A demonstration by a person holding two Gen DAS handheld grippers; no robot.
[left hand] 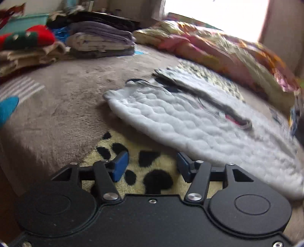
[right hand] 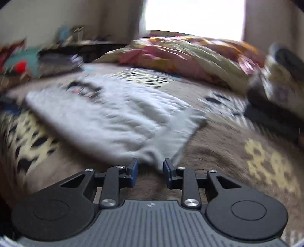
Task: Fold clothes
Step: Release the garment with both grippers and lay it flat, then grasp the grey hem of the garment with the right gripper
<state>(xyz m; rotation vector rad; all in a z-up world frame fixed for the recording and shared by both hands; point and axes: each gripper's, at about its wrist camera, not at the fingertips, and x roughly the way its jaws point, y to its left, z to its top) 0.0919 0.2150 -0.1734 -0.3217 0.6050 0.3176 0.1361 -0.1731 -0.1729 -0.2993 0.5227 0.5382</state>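
Left gripper point(left hand: 152, 167) nearest in the left wrist view, blue fingers point(left hand: 120, 165) spread apart, nothing between them, hovering over a yellow patch with black spots point(left hand: 150, 171) on the bed cover. Just beyond and to the right, the white quilted garment point(left hand: 190, 121) lies flat on the brown fleece bed point(left hand: 62, 106), one rounded end toward the left, a dark strip across its upper part; its near edge is close to the right-side finger, not touching as far as I can tell. Right gripper point(right hand: 150, 172) in the right wrist view: fingers point(right hand: 134, 171) partly open, gap smaller than the left's, a pulled-down corner of the same white garment point(right hand: 114, 117) hanging right at the gap by the right-side finger; heavy blur, cannot tell if the pads touch it, no pinch visible. Farther back, a colourful patterned duvet point(left hand: 218, 51) runs along the far side of the bed. Far left, stacks of folded clothes point(left hand: 102, 38), grey and cream, plus a red and green piece point(left hand: 28, 38) on a beige pile. Bright window point(right hand: 193, 17) behind everything.
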